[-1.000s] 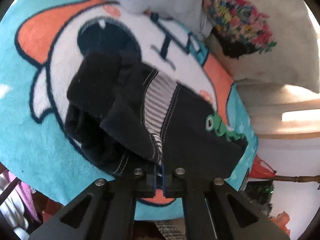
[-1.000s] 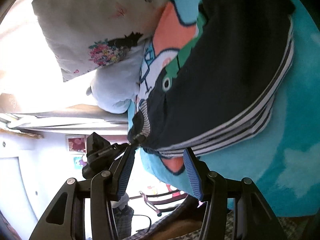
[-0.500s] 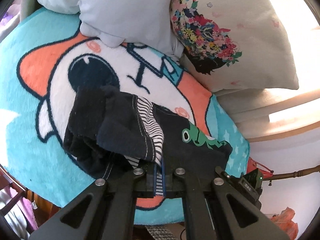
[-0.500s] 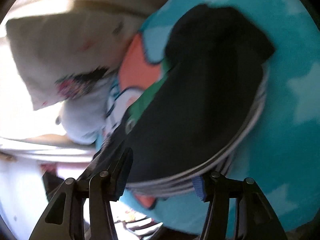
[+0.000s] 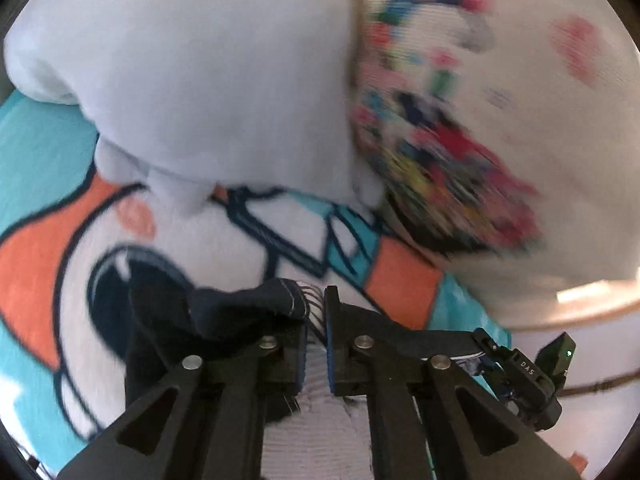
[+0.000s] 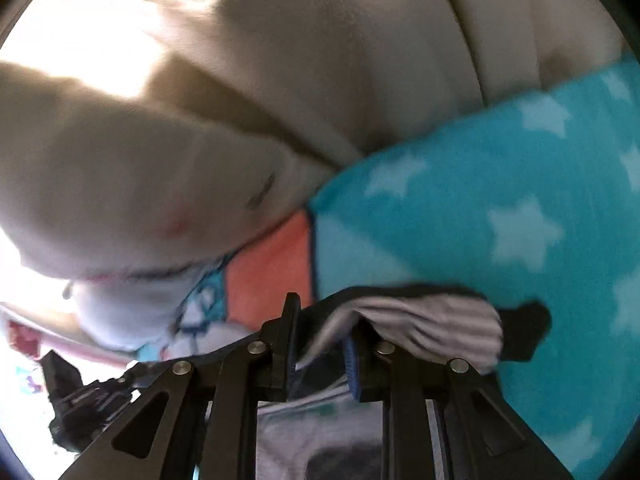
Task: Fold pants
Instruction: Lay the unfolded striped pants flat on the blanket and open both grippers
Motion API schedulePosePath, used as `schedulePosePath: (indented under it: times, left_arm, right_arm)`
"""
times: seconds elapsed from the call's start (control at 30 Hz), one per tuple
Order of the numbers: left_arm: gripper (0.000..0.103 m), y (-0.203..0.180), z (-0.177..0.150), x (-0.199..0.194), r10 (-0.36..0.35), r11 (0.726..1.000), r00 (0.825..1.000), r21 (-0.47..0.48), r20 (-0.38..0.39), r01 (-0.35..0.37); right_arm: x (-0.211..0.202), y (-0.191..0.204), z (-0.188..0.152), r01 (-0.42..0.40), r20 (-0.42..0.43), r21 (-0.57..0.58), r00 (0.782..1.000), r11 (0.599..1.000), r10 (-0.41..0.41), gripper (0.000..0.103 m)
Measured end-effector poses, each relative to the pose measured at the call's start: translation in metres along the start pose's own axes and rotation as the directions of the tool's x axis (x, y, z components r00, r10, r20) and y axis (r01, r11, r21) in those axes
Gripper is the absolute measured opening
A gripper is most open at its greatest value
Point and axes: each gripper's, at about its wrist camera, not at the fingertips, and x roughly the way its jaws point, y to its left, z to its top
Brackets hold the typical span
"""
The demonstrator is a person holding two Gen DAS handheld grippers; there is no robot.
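Observation:
The pants are small, dark navy, with a grey-and-white striped lining. In the left wrist view the pants point(image 5: 224, 312) bunch up over the left finger, and my left gripper point(image 5: 316, 320) is shut on their striped edge. In the right wrist view the pants point(image 6: 432, 320) lie folded back with the striped lining up, and my right gripper point(image 6: 320, 340) has its jaws narrowly apart around a fold of them. Both grippers hold the pants low over a teal cartoon blanket point(image 5: 48, 168). The view is motion-blurred.
A pale grey plush pillow point(image 5: 200, 72) and a white floral-print pillow point(image 5: 500, 120) lie right ahead on the blanket. The teal star-patterned blanket point(image 6: 500, 200) runs right, with a beige padded headboard point(image 6: 360, 60) behind. My right gripper point(image 5: 520, 376) shows at lower right.
Both grippers have moved forward toward the pillows with the pants. The right gripper's jaws have closed in around the pants' edge. The pants have bunched and turned lining-up.

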Motion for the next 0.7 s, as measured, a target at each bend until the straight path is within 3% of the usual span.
schedulePosePath:
  times: [0.03, 0.13, 0.23, 0.33, 0.47, 0.6, 0.7]
  left_arm:
    - [0.007, 0.003, 0.006, 0.006, 0.007, 1.0, 1.0, -0.01, -0.006, -0.007]
    - [0.009, 0.016, 0.019, 0.02, -0.002, 0.999, 0.999, -0.045, -0.035, 0.001]
    - [0.012, 0.023, 0.024, 0.023, -0.029, 0.998, 0.998, -0.063, -0.048, 0.026]
    - [0.018, 0.029, 0.028, 0.021, -0.07, 0.995, 0.995, -0.074, -0.065, 0.066]
    - [0.03, 0.031, 0.031, -0.004, -0.127, 0.991, 0.991, -0.049, -0.048, 0.125]
    - [0.041, 0.039, 0.03, -0.043, -0.123, 0.992, 0.992, -0.02, 0.025, 0.124]
    - [0.045, 0.048, 0.018, -0.066, -0.117, 0.993, 0.991, -0.017, 0.062, 0.118]
  right_arm:
    - [0.008, 0.0, 0.009, 0.03, 0.004, 0.003, 1.0, 1.0, -0.03, 0.027]
    - [0.019, -0.007, 0.031, 0.082, 0.021, 0.016, 0.996, 0.996, -0.083, 0.054]
    - [0.006, -0.021, 0.044, 0.072, 0.065, 0.058, 0.995, 0.996, -0.075, 0.062]
    - [-0.015, -0.035, 0.047, 0.075, 0.092, 0.078, 0.992, 0.994, -0.082, 0.063]
    - [-0.034, -0.048, 0.03, 0.118, 0.064, 0.03, 0.991, 0.993, -0.12, 0.063]
    - [-0.049, -0.063, 0.0, 0.149, 0.036, -0.026, 0.988, 0.988, -0.149, 0.063]
    - [-0.049, -0.071, -0.024, 0.15, 0.001, -0.06, 0.989, 0.987, -0.15, 0.054]
